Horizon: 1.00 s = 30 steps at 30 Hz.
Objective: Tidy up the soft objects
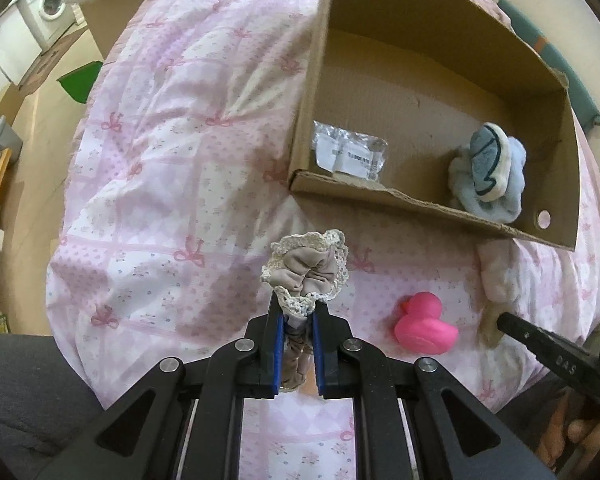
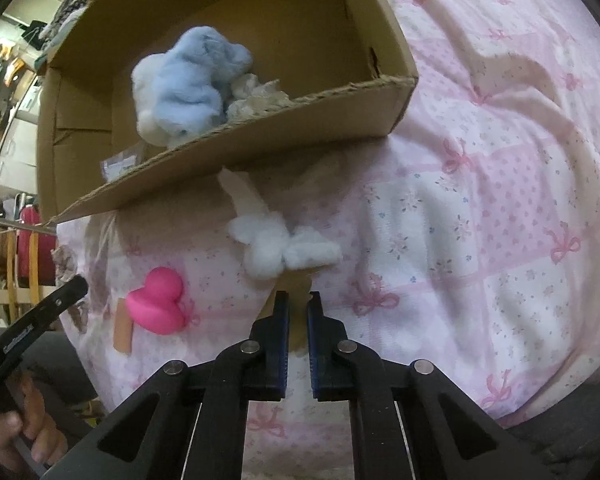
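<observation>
— Pink quilt (image 1: 172, 184) under everything; our left gripper (image 1: 296, 316) is clamped on the scrunchie (image 1: 306, 270), held short of the box (image 1: 400, 200). Light, squashy; its bunched middle suits us.

— Our right gripper (image 2: 298, 308) pinches a tan strap below the white fluff (image 2: 280, 250), though our left camera shows no fluff.

Cardboard boxes: one (image 1: 420, 92), open, on the bed.
Blue plush items: one (image 2: 188, 84), inside the box.
Clear plastic packets: one (image 1: 348, 152), inside the box.
Lace-edged scrunchies: one (image 1: 306, 276), clamped between the left gripper's jaws.
Pink rubber ducks: one (image 1: 424, 324), on the quilt.
White fluffy items: one (image 2: 280, 248), on the quilt, ahead of the right gripper's jaws.
Grippers: two, left gripper (image 1: 296, 320) and right gripper (image 2: 298, 308).
Pink bow-print quilts: one (image 1: 172, 160).
</observation>
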Tool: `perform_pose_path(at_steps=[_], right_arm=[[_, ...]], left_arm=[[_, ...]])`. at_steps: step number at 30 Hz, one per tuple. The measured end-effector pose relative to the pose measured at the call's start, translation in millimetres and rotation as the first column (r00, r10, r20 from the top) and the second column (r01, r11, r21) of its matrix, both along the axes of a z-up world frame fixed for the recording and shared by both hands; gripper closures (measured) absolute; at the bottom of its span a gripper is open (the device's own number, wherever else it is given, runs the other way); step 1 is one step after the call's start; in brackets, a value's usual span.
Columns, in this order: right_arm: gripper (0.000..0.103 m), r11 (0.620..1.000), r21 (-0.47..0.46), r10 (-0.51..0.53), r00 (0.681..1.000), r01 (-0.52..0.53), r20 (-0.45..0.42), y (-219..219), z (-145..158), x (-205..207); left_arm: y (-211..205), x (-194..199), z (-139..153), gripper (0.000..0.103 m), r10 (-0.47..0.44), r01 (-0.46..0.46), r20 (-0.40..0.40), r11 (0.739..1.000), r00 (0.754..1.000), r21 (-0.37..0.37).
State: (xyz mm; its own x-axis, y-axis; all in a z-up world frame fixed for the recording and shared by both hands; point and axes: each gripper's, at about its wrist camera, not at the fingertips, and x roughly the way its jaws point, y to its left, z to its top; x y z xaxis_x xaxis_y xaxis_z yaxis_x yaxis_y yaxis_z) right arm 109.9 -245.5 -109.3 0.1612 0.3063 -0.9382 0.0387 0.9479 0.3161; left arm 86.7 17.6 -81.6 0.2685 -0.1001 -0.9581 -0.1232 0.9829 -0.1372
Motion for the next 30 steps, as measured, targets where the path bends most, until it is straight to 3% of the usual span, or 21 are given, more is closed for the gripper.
perform_pose_path(at_steps=[16, 20, 23, 26, 30], right_arm=[[0.094, 0.979, 0.188, 0.075, 0.996, -0.083, 0.053, 5.6, 34.4, -38.0], [0.094, 0.973, 0.217, 0.034, 0.983, -0.074, 0.183, -1.5, 63.0, -46.9], [0.094, 0.966, 0.256, -0.059, 0.956, -0.017, 0.288, -21.6, 86.5, -50.0], [0.094, 0.959, 0.283, -0.105, 0.942, 0.011, 0.318, -35.6, 99.1, -49.2], [0.094, 0.963, 0.271, -0.086, 0.935, -0.011, 0.344, -39.5, 112.3, -44.5]], left_arm=[[21.5, -24.3, 20.4, 0.092, 0.053, -0.052, 0.053, 0.999, 0.997, -0.015], [23.3, -26.3, 21.8, 0.092, 0.059, -0.057, 0.067, 0.998, 0.996, -0.032], [23.4, -26.1, 28.7, 0.092, 0.062, -0.056, 0.096, 0.996, 0.993, -0.065], [27.3, -25.7, 43.8, 0.092, 0.067, -0.052, 0.135, 0.993, 0.989, -0.110], [24.7, -22.8, 63.4, 0.092, 0.038, -0.014, 0.174, 0.990, 0.984, -0.142]])
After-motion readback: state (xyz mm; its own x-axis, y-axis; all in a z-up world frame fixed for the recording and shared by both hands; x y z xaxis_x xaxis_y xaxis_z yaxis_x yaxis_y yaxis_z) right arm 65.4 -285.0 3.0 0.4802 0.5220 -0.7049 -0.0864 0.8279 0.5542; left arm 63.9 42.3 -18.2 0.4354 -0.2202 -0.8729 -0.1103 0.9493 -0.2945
